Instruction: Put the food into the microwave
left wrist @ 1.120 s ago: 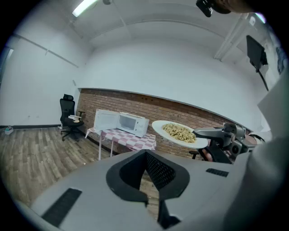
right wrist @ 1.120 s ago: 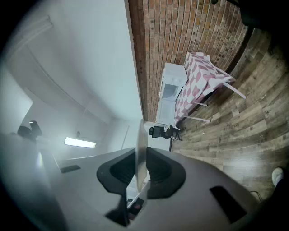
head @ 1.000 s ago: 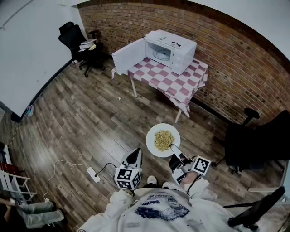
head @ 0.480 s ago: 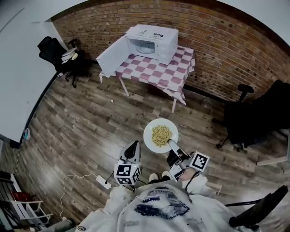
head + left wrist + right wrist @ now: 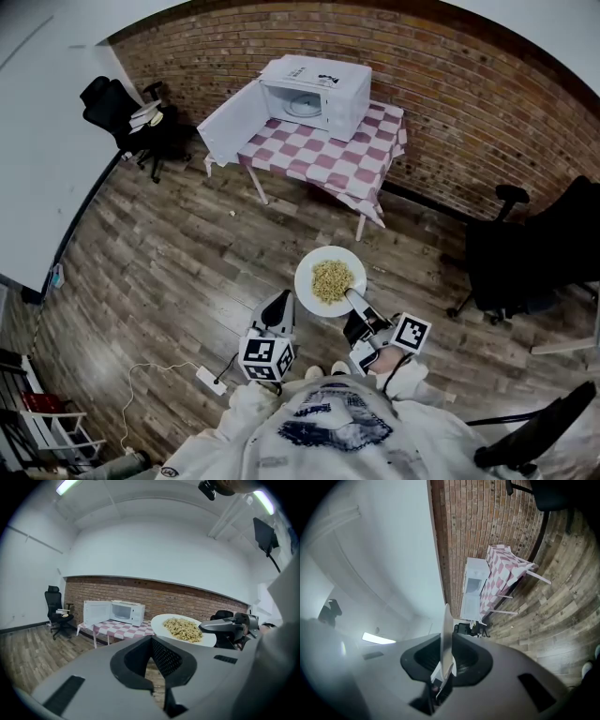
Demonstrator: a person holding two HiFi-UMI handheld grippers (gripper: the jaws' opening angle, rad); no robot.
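Note:
A white plate [image 5: 330, 281] heaped with pasta [image 5: 331, 279] hangs level over the wood floor in front of me. My right gripper [image 5: 356, 302] is shut on its near rim; the right gripper view shows the plate [image 5: 447, 630] edge-on between the pads of that gripper [image 5: 446, 660]. To the plate's left my left gripper [image 5: 278, 311] points forward, shut and empty, with its jaws [image 5: 157, 667] together. In its view the plate [image 5: 185, 629] floats at the right. The white microwave [image 5: 314, 94] stands on a checked-cloth table [image 5: 328, 155], its door [image 5: 230, 122] swung open to the left.
A brick wall [image 5: 450, 112] runs behind the table. A black office chair [image 5: 122, 108] stands at the far left, another [image 5: 525, 253] at the right. A power strip with its cable [image 5: 208, 380] lies on the floor by my left side. A white wall [image 5: 47, 159] is at the left.
The view has swung, so the table and microwave sit further left. The left gripper has edged forward a little. The plate stays in the right gripper's hold.

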